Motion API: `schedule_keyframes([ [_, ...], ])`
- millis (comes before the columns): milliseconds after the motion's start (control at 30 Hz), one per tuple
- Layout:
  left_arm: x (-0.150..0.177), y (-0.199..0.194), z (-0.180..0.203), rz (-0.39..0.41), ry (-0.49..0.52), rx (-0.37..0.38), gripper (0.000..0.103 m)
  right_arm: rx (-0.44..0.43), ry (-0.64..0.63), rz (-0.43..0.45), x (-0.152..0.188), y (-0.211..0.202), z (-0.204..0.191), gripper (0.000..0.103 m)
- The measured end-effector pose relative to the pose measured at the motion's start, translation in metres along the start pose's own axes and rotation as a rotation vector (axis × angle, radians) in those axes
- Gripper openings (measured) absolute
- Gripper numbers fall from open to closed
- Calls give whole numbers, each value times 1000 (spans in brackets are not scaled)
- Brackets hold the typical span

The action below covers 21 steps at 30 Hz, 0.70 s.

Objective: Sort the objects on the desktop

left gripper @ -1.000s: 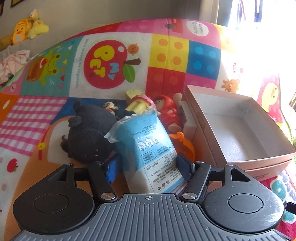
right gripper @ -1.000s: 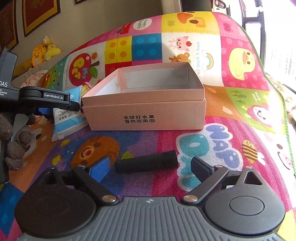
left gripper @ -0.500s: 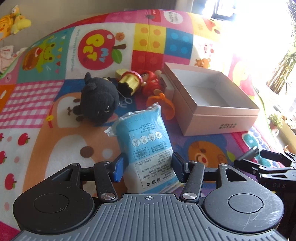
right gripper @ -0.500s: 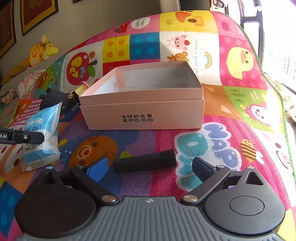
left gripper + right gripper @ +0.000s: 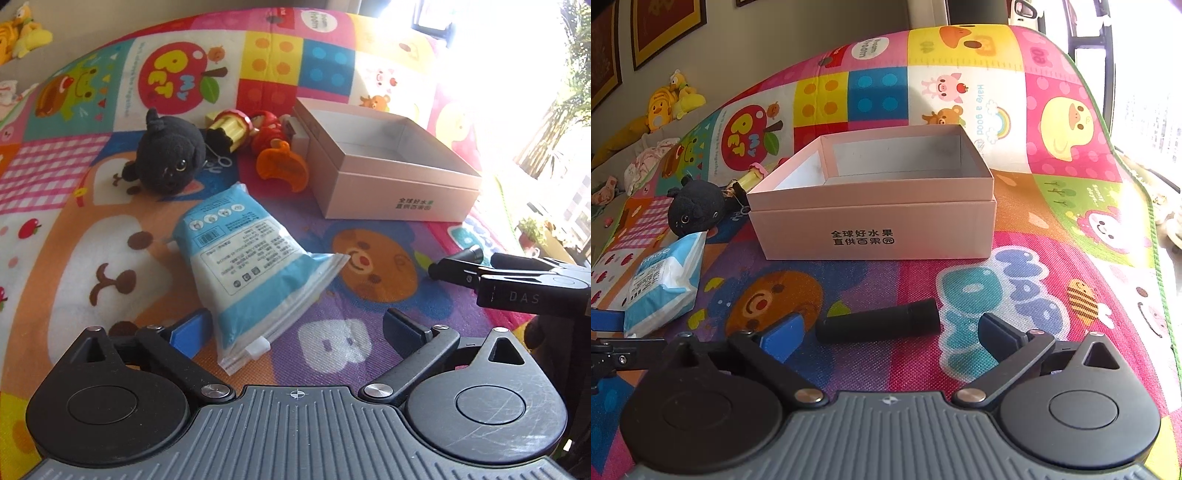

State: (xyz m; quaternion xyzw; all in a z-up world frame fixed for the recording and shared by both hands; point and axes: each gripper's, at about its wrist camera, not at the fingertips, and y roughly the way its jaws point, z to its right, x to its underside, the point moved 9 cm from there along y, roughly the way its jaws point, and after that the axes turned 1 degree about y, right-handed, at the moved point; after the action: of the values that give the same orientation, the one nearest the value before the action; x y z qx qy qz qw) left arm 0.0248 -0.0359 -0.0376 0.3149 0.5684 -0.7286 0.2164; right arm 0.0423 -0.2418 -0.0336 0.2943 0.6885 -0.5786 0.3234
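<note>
A blue and white bag of wipes (image 5: pixel 243 254) lies flat on the play mat between the fingers of my left gripper (image 5: pixel 295 326). The jaws are opening wide and the pads stand clear of the bag. A black cylinder (image 5: pixel 879 324) lies crosswise between the fingers of my right gripper (image 5: pixel 890 330). Its jaws are opening too and nothing is pressed. An empty pink cardboard box (image 5: pixel 871 225) stands just beyond the cylinder, also visible as the pink box (image 5: pixel 399 192) at the right of the left wrist view.
A black plush (image 5: pixel 170 158), a yellow and red toy (image 5: pixel 231 127), a red figure (image 5: pixel 267 129) and an orange clip (image 5: pixel 282 168) crowd the box's left side. The bag (image 5: pixel 665 280) lies left of the right gripper. Yellow plush toys (image 5: pixel 670 103) sit far off.
The left gripper carried the blue bag away from the toy pile, then let it go; the bag now lies on the mat. The right gripper has stayed over the cylinder.
</note>
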Motion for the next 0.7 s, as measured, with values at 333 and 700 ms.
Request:
schedule_keyframes([
  [333,-4,-1,-41,40,11,-187,103,-2,-15,16,-1,-3,-2,103],
  [700,4,-8,-90,40,-136,-245,103,12,-59,-7,1,0,-7,103],
])
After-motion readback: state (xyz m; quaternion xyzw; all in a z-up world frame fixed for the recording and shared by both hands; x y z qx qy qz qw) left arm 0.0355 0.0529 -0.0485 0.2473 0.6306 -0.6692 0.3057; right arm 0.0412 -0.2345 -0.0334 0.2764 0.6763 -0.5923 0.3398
